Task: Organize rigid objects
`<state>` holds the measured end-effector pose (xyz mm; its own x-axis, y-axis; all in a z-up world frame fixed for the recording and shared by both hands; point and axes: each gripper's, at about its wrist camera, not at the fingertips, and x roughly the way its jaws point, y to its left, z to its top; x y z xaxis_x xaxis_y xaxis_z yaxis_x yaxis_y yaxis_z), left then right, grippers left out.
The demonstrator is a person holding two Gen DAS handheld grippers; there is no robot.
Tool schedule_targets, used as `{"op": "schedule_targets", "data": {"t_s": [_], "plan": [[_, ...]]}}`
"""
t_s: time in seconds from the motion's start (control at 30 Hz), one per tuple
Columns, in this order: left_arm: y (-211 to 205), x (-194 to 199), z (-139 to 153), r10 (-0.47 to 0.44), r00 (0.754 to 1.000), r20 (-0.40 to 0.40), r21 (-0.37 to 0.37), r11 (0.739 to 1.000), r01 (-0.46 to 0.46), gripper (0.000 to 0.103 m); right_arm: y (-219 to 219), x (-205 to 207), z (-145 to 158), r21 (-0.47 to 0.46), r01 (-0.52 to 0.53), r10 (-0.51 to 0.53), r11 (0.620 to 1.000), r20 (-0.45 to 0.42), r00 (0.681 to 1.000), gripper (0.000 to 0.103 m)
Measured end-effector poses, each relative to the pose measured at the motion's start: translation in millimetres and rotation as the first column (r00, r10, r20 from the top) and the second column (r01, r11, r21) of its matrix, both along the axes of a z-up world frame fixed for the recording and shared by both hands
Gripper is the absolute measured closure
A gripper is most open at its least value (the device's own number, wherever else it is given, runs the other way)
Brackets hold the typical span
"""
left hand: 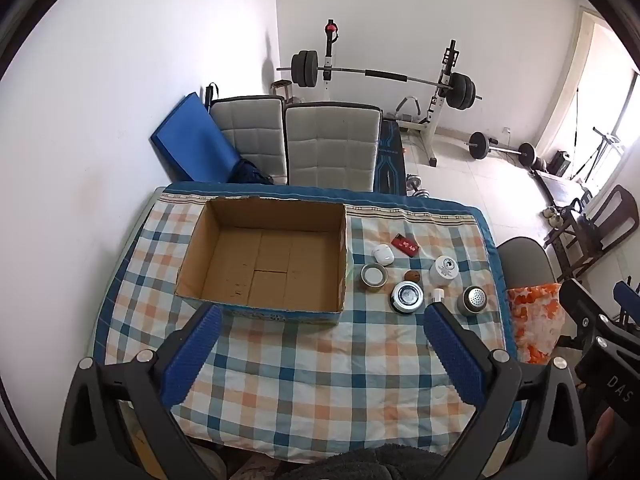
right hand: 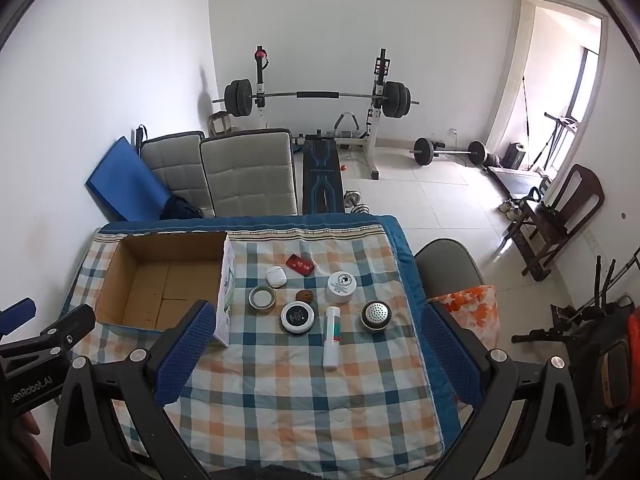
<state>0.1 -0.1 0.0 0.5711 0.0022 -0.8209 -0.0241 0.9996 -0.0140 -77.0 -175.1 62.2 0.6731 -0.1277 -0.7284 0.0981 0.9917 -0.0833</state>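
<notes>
An empty cardboard box (left hand: 264,264) (right hand: 160,284) sits at the left of the checked tablecloth. To its right lie several small objects: a red card (right hand: 301,265), a white earbud case (right hand: 277,277), a tape roll (right hand: 262,298), a brown nut (right hand: 304,295), a white jar (right hand: 341,287), a round black-and-white disc (right hand: 297,317), a white tube (right hand: 332,336) and a perforated metal dome (right hand: 376,315). My left gripper (left hand: 324,316) hovers open above the table's near side, in front of the box. My right gripper (right hand: 316,316) also stands open, high over the objects. Nothing is held.
Two padded grey chairs (left hand: 332,144) stand behind the table, a blue mat (left hand: 188,140) leans on the wall. A grey chair with an orange bag (right hand: 472,312) is at the table's right. A barbell rack (right hand: 320,96) and weights occupy the floor beyond.
</notes>
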Motion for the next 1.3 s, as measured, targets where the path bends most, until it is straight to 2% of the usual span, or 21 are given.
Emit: {"op": "schedule_targets", "data": {"t_s": [0.03, 0.07, 0.17, 0.5, 0.6, 1.3], "plan": [[0, -1, 0, -0.001, 1.000, 0.020, -0.005, 1.000, 0.001, 0.000, 1, 0, 0, 0.000, -0.001, 0.001, 1.000, 0.000, 1.000, 0.000], [0, -1, 0, 0.000, 1.000, 0.020, -0.002, 1.000, 0.000, 0.000, 0, 0, 0, 0.041, -0.001, 0.001, 0.999, 0.000, 1.000, 0.000], [1, -2, 0, -0.001, 1.000, 0.018, -0.004, 1.000, 0.001, 0.000, -1, 0, 0, 0.045, -0.001, 0.001, 0.999, -0.005, 1.000, 0.000], [1, 13, 8, 0.001, 1.000, 0.018, -0.001, 1.000, -0.001, 0.000, 1, 1, 2, 0.012, 0.009, -0.009, 1.000, 0.013, 1.000, 0.000], [-1, 5, 7, -0.012, 0.999, 0.037, 0.002, 1.000, 0.012, 0.000, 2, 1, 1, 0.003, 0.015, -0.015, 1.000, 0.020, 1.000, 0.000], [1, 8, 11, -0.007, 0.999, 0.038, 0.007, 1.000, 0.007, 0.000, 6, -3, 6, 0.010, 0.007, -0.007, 1.000, 0.021, 1.000, 0.000]]}}
